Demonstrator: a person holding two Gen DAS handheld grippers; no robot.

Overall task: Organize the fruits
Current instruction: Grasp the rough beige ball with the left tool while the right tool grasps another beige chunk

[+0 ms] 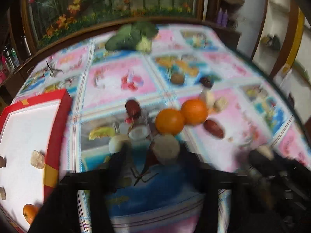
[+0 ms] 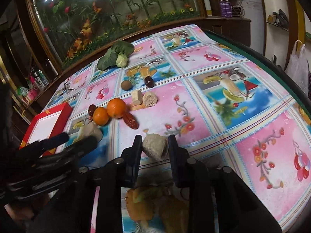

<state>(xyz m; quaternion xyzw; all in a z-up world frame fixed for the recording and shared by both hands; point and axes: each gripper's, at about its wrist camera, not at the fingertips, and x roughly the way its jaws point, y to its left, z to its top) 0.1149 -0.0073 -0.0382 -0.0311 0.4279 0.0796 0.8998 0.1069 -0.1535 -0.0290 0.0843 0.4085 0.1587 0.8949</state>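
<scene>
Two oranges [image 1: 181,117] [image 2: 109,111] lie mid-table with red dates [image 2: 132,122], a brown round fruit [image 2: 126,85] and pale beige chunks [image 2: 144,99]. My right gripper [image 2: 154,147] is shut on a beige chunk [image 2: 155,148], held between both fingers just above the cloth. My left gripper [image 1: 151,153], blurred, is open around another beige chunk [image 1: 167,149]; from the right wrist view its fingers [image 2: 85,143] sit beside that chunk [image 2: 91,132]. A red-rimmed white box [image 1: 29,136] [image 2: 48,124] at the left holds an orange [image 1: 29,212] and small pieces.
A leafy green vegetable [image 2: 116,56] lies at the far side of the table. The patterned cloth [image 2: 223,128] covers the round table, its edge [image 2: 281,71] curving at the right. A glass cabinet with plants [image 2: 116,9] stands behind.
</scene>
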